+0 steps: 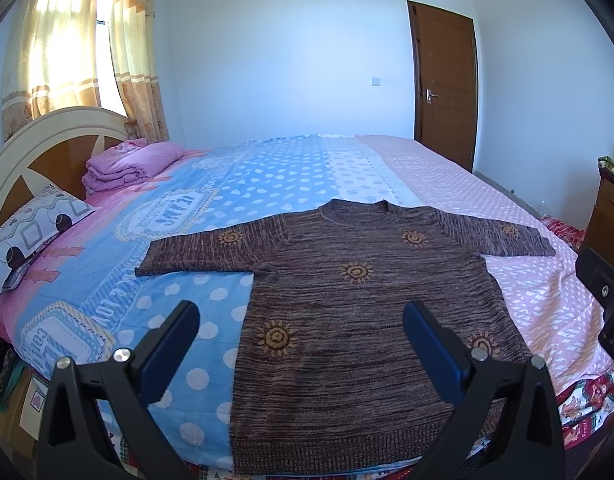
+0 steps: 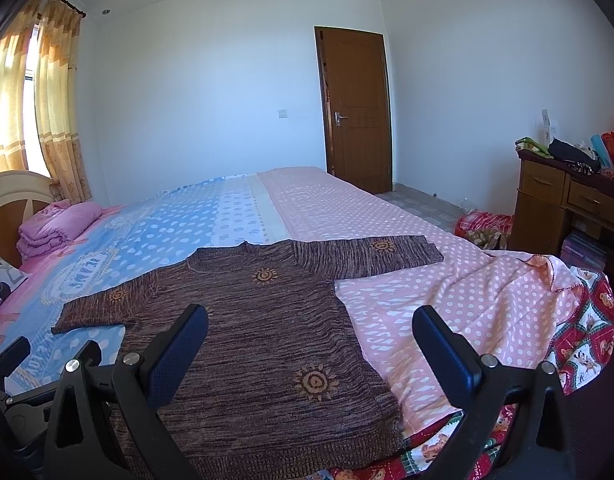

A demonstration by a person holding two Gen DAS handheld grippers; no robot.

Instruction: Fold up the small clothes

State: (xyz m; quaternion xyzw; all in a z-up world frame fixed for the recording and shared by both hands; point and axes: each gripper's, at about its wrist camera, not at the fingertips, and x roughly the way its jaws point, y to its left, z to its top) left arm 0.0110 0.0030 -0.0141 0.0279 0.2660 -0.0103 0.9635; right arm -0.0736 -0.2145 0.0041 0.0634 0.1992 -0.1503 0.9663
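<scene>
A small brown knitted sweater with yellow sun motifs lies flat on the bed, front up, both sleeves spread sideways and the hem toward me. The right wrist view shows the same sweater. My left gripper hovers open above the sweater's lower left part, nothing between its blue pads. My right gripper hangs open above the sweater's lower right edge, also empty. The right gripper's black body shows at the right edge of the left wrist view.
The bed has a blue and pink dotted cover. A folded pink blanket and a pillow lie by the headboard. A wooden dresser with clutter stands at right, a brown door behind.
</scene>
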